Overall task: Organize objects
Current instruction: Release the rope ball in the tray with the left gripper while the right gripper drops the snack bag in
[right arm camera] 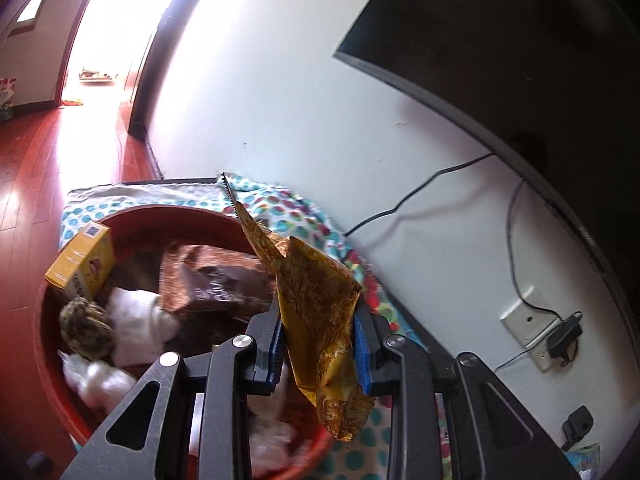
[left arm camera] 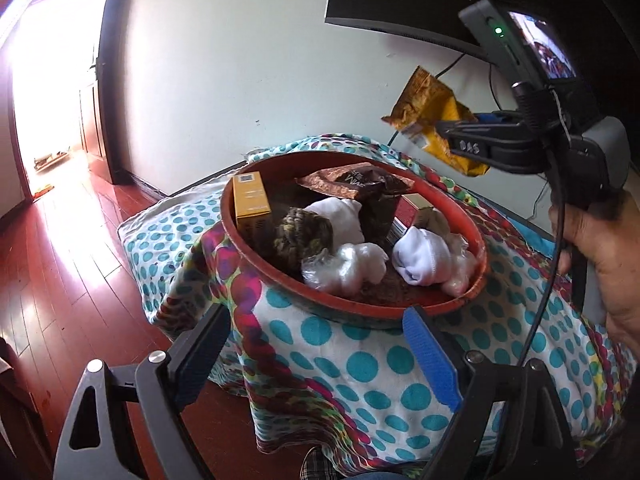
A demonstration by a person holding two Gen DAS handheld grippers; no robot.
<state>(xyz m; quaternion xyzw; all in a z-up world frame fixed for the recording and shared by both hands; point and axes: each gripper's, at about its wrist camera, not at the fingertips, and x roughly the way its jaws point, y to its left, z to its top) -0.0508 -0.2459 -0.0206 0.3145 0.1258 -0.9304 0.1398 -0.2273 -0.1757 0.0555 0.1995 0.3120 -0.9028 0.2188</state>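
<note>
Blurred white bundles along red basin's near rim

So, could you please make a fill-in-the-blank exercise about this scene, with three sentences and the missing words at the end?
1. The right gripper is shut on a crumpled ____ snack bag.
2. The left gripper is open and holds ____.
3. The yellow box stands inside the round ____ basin, beside a brown bag.

Missing words: yellow; nothing; red
</note>
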